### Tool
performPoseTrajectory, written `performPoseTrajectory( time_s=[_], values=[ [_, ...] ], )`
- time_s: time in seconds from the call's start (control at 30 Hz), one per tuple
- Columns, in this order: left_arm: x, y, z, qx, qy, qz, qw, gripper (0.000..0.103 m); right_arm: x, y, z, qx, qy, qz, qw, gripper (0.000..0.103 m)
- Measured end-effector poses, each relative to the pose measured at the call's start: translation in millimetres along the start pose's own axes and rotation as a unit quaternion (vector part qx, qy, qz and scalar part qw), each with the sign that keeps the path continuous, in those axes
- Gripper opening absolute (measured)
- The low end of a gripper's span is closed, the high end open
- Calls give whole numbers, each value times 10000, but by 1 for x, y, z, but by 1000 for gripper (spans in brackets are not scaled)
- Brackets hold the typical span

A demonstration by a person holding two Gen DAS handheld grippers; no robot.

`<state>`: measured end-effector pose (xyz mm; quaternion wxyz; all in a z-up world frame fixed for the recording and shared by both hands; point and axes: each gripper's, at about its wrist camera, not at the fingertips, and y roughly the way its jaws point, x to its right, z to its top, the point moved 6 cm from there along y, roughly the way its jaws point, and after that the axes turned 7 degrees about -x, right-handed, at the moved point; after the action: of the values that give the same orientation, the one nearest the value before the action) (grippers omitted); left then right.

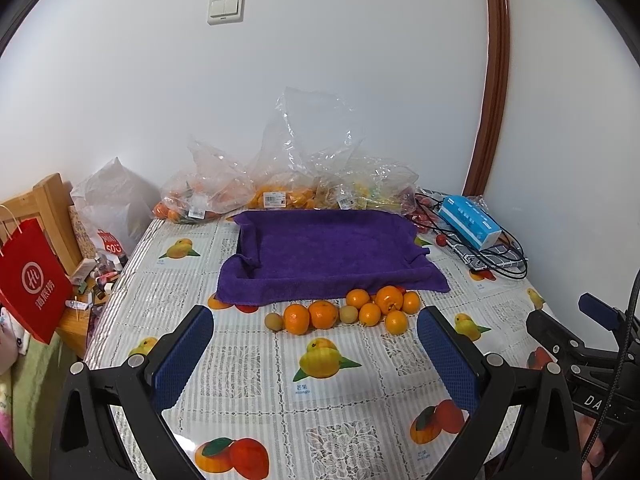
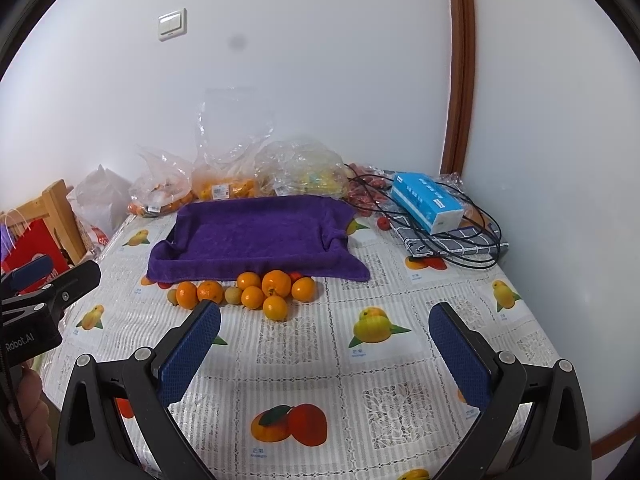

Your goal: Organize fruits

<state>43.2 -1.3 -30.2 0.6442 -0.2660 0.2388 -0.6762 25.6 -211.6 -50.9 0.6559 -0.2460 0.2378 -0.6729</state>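
Several oranges [image 1: 362,310] and two small pale brown fruits [image 1: 274,321] lie in a loose row on the tablecloth, just in front of a tray lined with a purple towel [image 1: 332,248]. The same pile [image 2: 260,290] and towel tray [image 2: 256,236] show in the right wrist view. My left gripper [image 1: 316,320] is open and empty, held above the table short of the fruits. My right gripper [image 2: 326,318] is open and empty, to the right of the pile. Each gripper's body shows at the edge of the other's view.
Clear plastic bags of fruit [image 1: 280,184] stand against the wall behind the tray. A blue tissue box [image 1: 470,220] and black cables [image 1: 504,256] lie at the back right. A red paper bag [image 1: 30,280] and a wooden chair [image 1: 52,208] stand left of the table.
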Motion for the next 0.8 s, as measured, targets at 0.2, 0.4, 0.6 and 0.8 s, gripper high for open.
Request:
performPoseTrajectory(
  time_s=[0.2,0.4,0.6,0.8],
  values=[
    [0,0,-1,-10,-14,-8,10000,102,0,0,0,-4,-2,20,10000,103],
    [0,0,0,-12,-14,-21,10000,102,-3,0,0,-4,-15,24,10000,103],
    [-1,0,1,-8,-8,-14,10000,102,-3,-1,0,5,-15,39,10000,103],
    [-1,0,1,-4,-5,-15,10000,102,-5,-1,-1,1,-24,54,10000,103]
  ],
)
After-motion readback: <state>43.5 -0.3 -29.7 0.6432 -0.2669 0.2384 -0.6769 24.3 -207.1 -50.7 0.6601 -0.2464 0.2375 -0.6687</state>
